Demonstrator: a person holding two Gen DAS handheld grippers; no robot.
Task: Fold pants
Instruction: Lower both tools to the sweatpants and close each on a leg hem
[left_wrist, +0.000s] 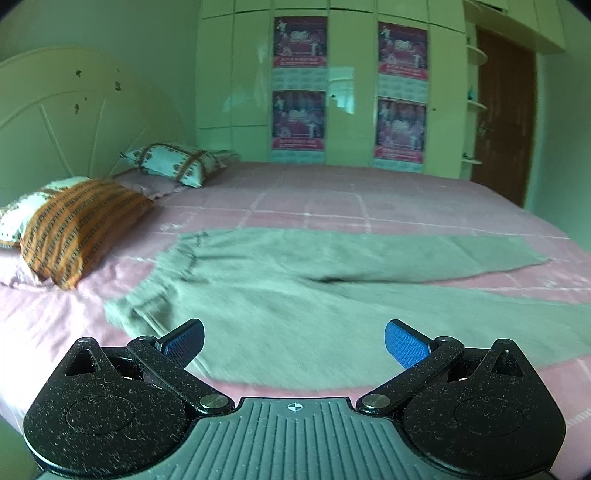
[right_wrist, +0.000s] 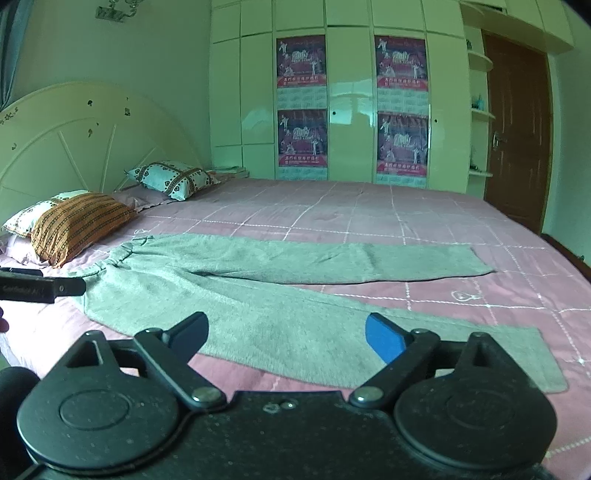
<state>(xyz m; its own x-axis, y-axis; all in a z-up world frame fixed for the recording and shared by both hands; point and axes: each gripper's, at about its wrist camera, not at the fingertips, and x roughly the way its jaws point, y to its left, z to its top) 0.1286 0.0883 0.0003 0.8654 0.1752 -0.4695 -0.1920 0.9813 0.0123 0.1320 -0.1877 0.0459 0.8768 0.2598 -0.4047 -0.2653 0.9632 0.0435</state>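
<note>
Grey pants (left_wrist: 280, 288) lie spread flat on the pink bedspread (left_wrist: 332, 199), waistband to the left, both legs running right in a V. They also show in the right wrist view (right_wrist: 266, 291). My left gripper (left_wrist: 294, 341) is open and empty, above the near leg close to the waist. My right gripper (right_wrist: 286, 334) is open and empty, above the middle of the near leg. Part of the left gripper (right_wrist: 40, 287) shows at the left edge of the right wrist view, near the waistband.
An orange striped pillow (left_wrist: 79, 229) and patterned white pillows (left_wrist: 173, 162) lie by the headboard (left_wrist: 74, 118) on the left. A wardrobe with posters (left_wrist: 351, 88) stands beyond the bed. A brown door (left_wrist: 506, 122) is at the far right.
</note>
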